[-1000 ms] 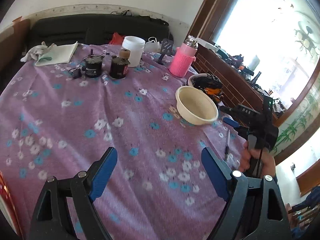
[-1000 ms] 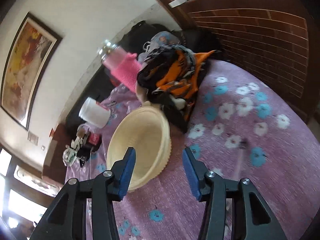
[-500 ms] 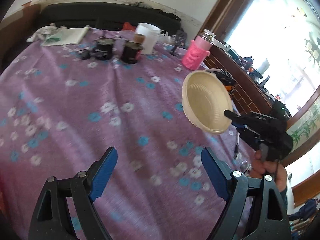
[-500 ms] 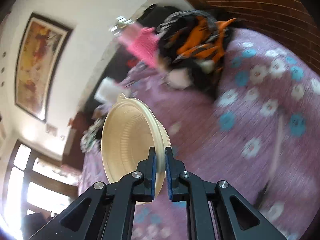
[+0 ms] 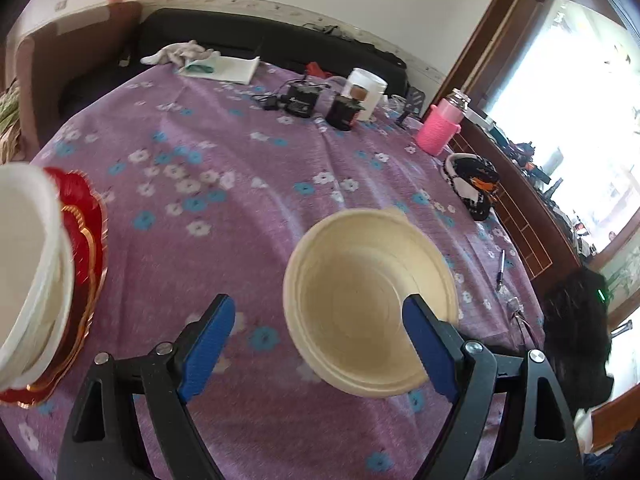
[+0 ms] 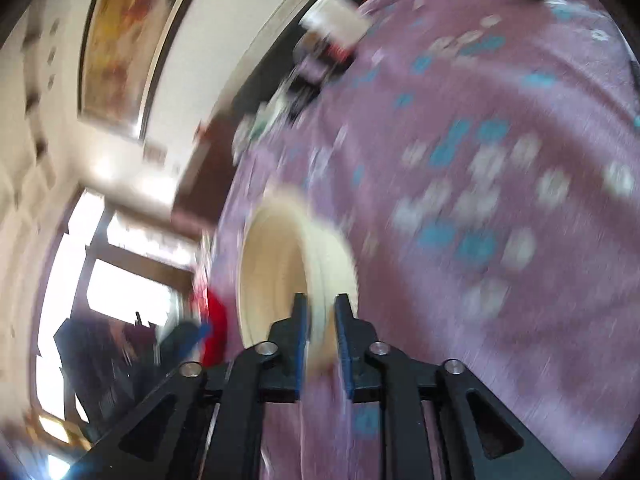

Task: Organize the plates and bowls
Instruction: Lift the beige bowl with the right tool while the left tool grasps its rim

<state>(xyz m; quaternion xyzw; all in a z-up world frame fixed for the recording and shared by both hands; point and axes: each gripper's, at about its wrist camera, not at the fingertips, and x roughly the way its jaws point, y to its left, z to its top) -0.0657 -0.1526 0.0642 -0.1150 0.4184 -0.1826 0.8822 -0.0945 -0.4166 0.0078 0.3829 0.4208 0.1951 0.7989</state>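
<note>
A cream bowl [image 5: 360,292] hangs tilted above the purple flowered tablecloth [image 5: 224,152], just beyond my left gripper [image 5: 318,308], which is open with nothing between its blue pads. In the blurred right wrist view my right gripper [image 6: 320,304] holds the cream bowl [image 6: 280,264] by its rim, the wall pinched between narrow jaws that are opening slightly. The right gripper's black body [image 5: 576,336] shows at the right edge. At far left a stack of white bowls [image 5: 28,264] stands on a red, gold-edged plate [image 5: 86,232]. The red plate [image 6: 214,328] shows left of the bowl.
At the table's far side stand a pink bottle [image 5: 438,132], a white jar [image 5: 366,88] and black devices [image 5: 304,98]. A black and orange cloth [image 5: 474,188] and a pen [image 5: 500,268] lie on the right. A white cloth [image 5: 220,66] lies at the back.
My right gripper closed on the cream bowl's rim, lifted it off the table and carried it left. The left view swung left, bringing the white bowls and red plate into sight.
</note>
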